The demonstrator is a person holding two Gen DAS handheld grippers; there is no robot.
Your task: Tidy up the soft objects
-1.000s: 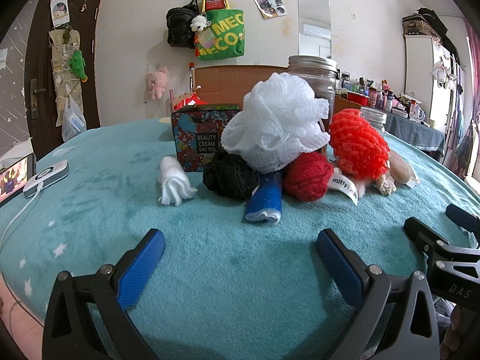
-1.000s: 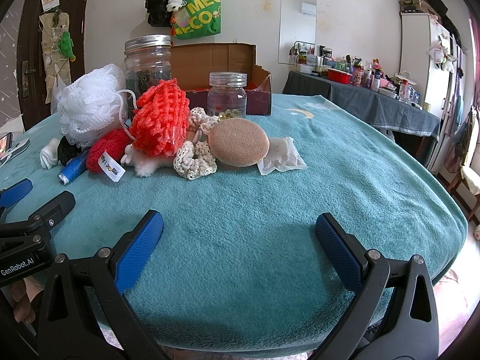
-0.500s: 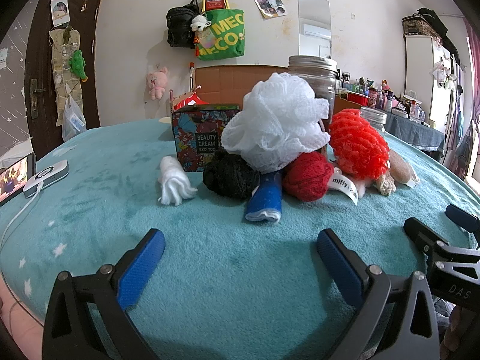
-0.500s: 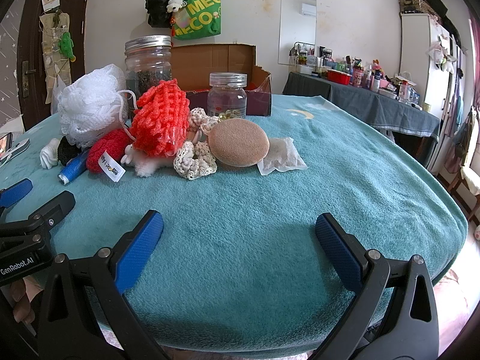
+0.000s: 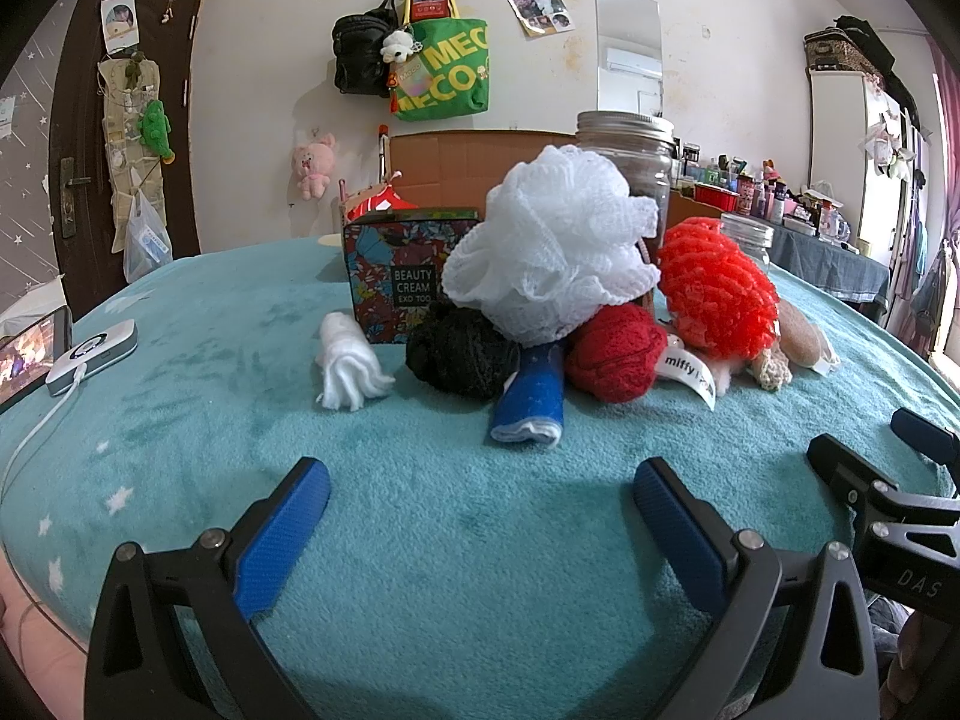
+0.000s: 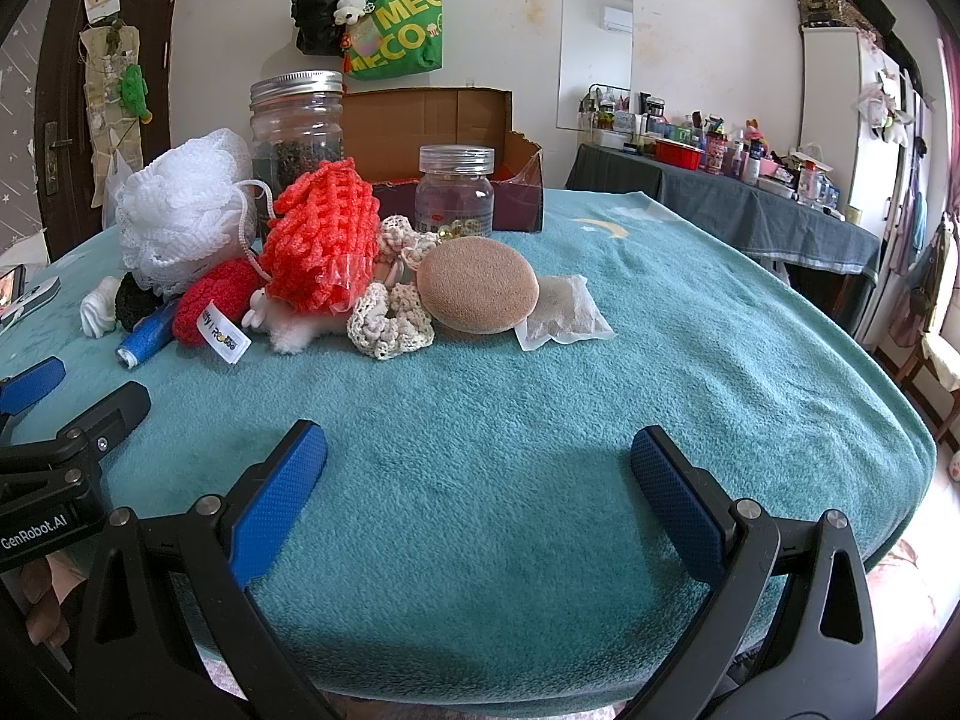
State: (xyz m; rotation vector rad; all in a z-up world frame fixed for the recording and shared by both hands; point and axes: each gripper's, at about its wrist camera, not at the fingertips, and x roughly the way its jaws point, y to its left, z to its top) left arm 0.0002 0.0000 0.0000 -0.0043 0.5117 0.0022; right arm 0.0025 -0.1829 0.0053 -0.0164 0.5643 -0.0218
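Note:
A pile of soft things lies mid-table on the teal cloth: a white mesh puff on top, black yarn, a blue roll, red yarn, an orange-red mesh sponge and a white tuft. The right wrist view adds a tan round sponge, cream crochet pieces and a white sachet. My left gripper is open and empty, short of the pile. My right gripper is open and empty, near the table's front edge.
A floral tin, a tall glass jar, a small jar and an open cardboard box stand behind the pile. A phone and a white device with a cable lie at the far left.

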